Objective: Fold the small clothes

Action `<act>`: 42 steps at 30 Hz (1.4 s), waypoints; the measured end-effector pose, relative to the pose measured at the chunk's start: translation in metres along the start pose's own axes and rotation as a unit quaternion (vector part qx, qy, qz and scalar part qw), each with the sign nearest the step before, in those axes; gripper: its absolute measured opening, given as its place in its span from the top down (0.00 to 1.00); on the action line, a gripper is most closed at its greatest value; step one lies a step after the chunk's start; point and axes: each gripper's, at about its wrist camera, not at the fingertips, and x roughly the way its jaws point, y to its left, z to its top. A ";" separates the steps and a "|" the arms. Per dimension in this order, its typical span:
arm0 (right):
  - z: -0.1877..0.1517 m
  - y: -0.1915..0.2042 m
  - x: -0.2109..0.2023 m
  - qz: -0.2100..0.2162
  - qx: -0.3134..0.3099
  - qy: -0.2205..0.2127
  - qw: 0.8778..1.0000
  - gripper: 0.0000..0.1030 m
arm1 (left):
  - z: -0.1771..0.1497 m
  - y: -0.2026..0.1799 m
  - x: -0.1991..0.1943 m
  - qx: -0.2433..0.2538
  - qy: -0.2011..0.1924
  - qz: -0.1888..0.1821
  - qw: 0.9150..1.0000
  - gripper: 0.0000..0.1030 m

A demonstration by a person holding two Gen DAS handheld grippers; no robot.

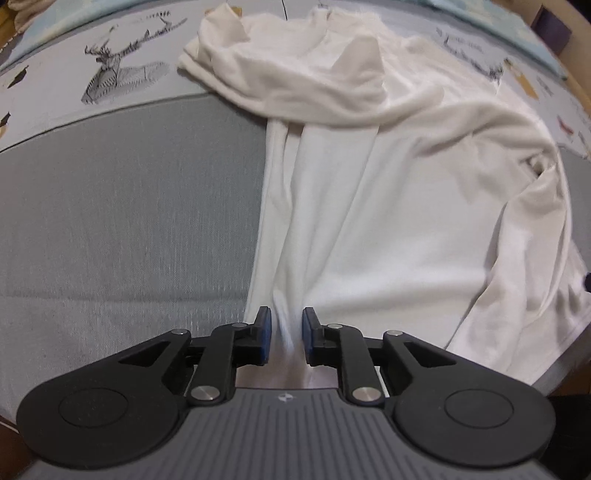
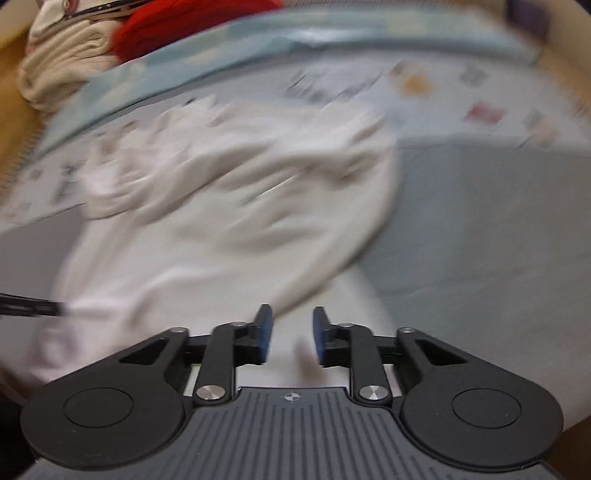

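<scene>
The white garment (image 1: pixel 369 192) lies on a grey bed cover (image 1: pixel 122 206), filling the centre and right of the left wrist view. Its smoother lower part runs from the bottom centre of the frame up toward the middle, and its bunched upper part, with a sleeve thrown across, sits in the upper centre. So the long axis runs roughly bottom to top in that frame, straight away from the fingers.

The left gripper (image 1: pixel 286 334) sits at the hem end, bottom centre, with a raised fold of cloth standing in the gap between its blue pads (image 1: pixel 266 334). The jaws stand a little apart, and the pads do not appear to press the fold, though the fold is blurred there.

In the right wrist view, which is heavily motion-blurred, the same garment (image 2: pixel 229 221) spreads from the bottom centre up and to the left. The right gripper (image 2: pixel 292 336) has its jaws apart over white cloth, with nothing clamped between them. Both grippers appear to be at the near edge; neither looks clearly closer.

The printed sheet (image 1: pixel 110 70) at the upper left carries a stag drawing. There is small print at the upper right, too small to read. No brand or label can be read on the garment. A red item (image 2: pixel 192 22) and cream clothes (image 2: pixel 62 62) lie at the upper left of the right wrist view.
</scene>
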 end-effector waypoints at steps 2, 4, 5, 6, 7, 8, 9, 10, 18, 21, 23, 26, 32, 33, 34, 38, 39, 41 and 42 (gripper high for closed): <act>-0.003 0.010 0.020 0.015 0.016 0.027 0.999 0.70 | -0.002 -0.004 0.002 0.009 0.004 0.004 1.000 0.80; 0.000 0.015 0.040 0.013 0.034 0.055 0.998 0.69 | -0.002 -0.006 0.003 0.016 0.004 0.004 1.000 0.78; 0.003 0.017 0.048 0.006 0.051 0.066 0.997 0.69 | -0.002 -0.007 0.003 0.019 0.005 0.004 1.000 0.78; 0.007 0.018 0.053 0.008 0.069 0.066 0.995 0.69 | -0.001 -0.007 0.004 0.021 0.005 0.005 1.000 0.78; 0.007 0.019 0.055 0.014 0.082 0.064 0.994 0.69 | 0.000 -0.008 0.004 0.024 0.005 0.004 1.000 0.78; 0.010 0.020 0.059 0.017 0.093 0.063 0.994 0.71 | 0.002 -0.008 0.005 0.028 0.006 0.005 1.000 0.78; 0.009 0.021 0.059 0.011 0.094 0.061 0.994 0.93 | 0.003 -0.009 0.006 0.032 0.008 0.009 0.999 0.78; 0.011 0.022 0.061 -0.005 0.086 0.059 0.995 0.99 | 0.005 -0.010 0.007 0.036 0.009 0.014 0.999 0.78; 0.051 -0.028 0.021 -0.044 0.067 0.001 0.997 1.00 | 0.025 -0.018 -0.007 0.062 -0.023 0.024 0.998 0.78; 0.101 -0.075 0.007 -0.074 0.032 0.040 0.996 1.00 | 0.033 -0.020 -0.015 0.066 -0.039 0.019 0.997 0.78; 0.145 -0.112 0.003 -0.103 0.008 0.082 0.991 1.00 | 0.037 -0.020 -0.019 0.066 -0.045 0.017 0.997 0.78; 0.206 -0.169 -0.005 -0.233 -0.003 0.060 0.971 1.00 | 0.043 -0.021 -0.023 0.070 -0.056 0.019 0.996 0.78; 0.200 -0.223 -0.047 -0.345 0.243 -0.193 0.886 0.81 | 0.056 -0.028 -0.022 0.075 -0.067 0.020 0.995 0.78; 0.182 -0.224 -0.043 -0.296 0.271 -0.211 0.891 0.81 | 0.059 -0.030 -0.020 0.075 -0.069 0.023 0.994 0.78; 0.158 -0.222 -0.035 -0.261 0.296 -0.226 0.891 0.80 | 0.062 -0.032 -0.018 0.075 -0.073 0.027 0.994 0.78; 0.084 -0.236 0.002 -0.157 0.378 -0.240 0.880 0.80 | 0.074 -0.038 -0.008 0.068 -0.086 0.038 0.993 0.78; 0.075 -0.243 0.010 -0.138 0.403 -0.223 0.877 0.77 | 0.078 -0.041 -0.006 0.066 -0.088 0.039 0.993 0.78; 0.062 -0.268 0.015 -0.079 0.477 -0.226 0.846 0.76 | 0.087 -0.046 -0.004 0.066 -0.095 0.040 0.992 0.78; 0.063 -0.274 0.019 -0.063 0.482 -0.232 0.843 0.69 | 0.091 -0.050 -0.004 0.067 -0.101 0.040 0.992 0.78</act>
